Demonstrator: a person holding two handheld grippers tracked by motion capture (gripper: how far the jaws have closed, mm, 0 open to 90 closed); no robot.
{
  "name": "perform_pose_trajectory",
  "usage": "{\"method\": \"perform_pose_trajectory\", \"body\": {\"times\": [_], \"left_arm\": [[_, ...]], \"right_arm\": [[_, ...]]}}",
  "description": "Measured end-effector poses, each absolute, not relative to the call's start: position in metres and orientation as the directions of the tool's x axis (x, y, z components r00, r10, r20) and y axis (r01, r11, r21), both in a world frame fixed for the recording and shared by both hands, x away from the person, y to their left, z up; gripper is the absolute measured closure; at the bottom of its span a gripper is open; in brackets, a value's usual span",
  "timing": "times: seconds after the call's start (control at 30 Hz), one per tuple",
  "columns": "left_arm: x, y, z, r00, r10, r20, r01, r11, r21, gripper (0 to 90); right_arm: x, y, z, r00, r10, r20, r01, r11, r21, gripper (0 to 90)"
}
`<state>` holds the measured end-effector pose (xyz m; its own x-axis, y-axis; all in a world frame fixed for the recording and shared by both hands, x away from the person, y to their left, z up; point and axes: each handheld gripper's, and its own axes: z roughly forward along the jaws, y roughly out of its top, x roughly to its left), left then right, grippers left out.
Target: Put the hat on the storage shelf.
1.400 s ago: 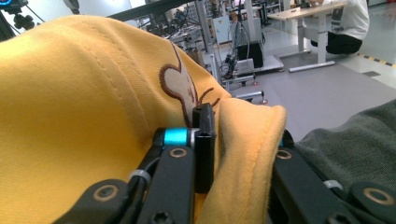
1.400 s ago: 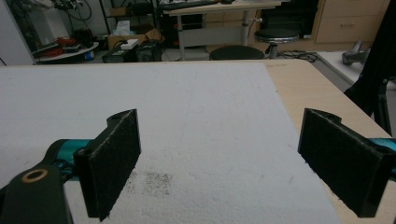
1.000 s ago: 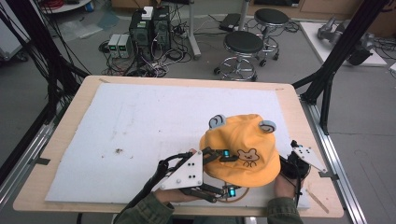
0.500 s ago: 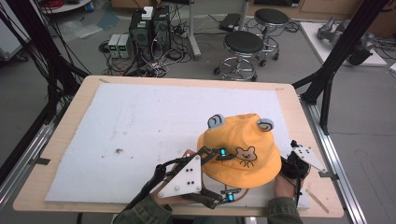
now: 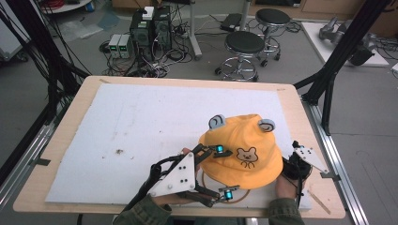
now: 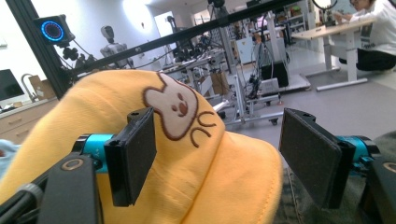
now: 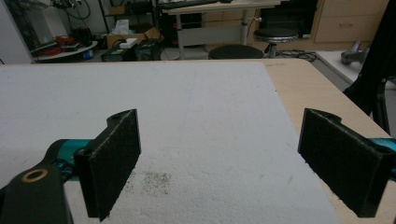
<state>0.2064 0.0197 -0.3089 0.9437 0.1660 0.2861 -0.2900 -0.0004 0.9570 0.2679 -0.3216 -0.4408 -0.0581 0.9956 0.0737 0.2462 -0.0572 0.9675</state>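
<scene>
While the yellow hat [image 5: 244, 152] partly hides the board [image 5: 141, 126], both hand-held grippers gape.

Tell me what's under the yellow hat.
The hat lies on the white foam sheet covering the table. A thin ring, maybe a hoop or cord, curves out from beneath its near edge. The rest is covered, so anything else under it cannot be seen.

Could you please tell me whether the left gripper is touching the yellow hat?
Cannot tell. In the left gripper view, the left gripper has open jaws straddling the hat, one overlapping its fabric, but neither contact nor a gap shows plainly.
</scene>
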Motion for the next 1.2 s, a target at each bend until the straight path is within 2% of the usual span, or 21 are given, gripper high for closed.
{"method": "perform_pose_trajectory", "body": {"times": [0.4,0.67,0.93,1.2], "left_arm": [[0.221,0.050,-0.297,0.949,0.221,0.224,-0.242,0.058,0.969,27.7],[0.225,0.077,-0.293,0.938,0.269,0.219,-0.241,0.054,0.969,27.7],[0.231,0.105,-0.298,0.891,0.393,0.228,-0.265,0.041,0.963,26.9],[0.240,0.133,-0.312,0.844,0.501,0.192,-0.242,0.036,0.970,26.1]], "right_arm": [[0.268,-0.322,-0.441,-0.059,0.996,0.073,0.245,-0.057,0.968,11.9],[0.268,-0.321,-0.441,-0.059,0.996,0.073,0.245,-0.056,0.968,11.9],[0.268,-0.321,-0.441,-0.059,0.996,0.073,0.242,-0.056,0.969,11.9],[0.268,-0.321,-0.441,-0.060,0.996,0.073,0.246,-0.056,0.968,11.9]]}}
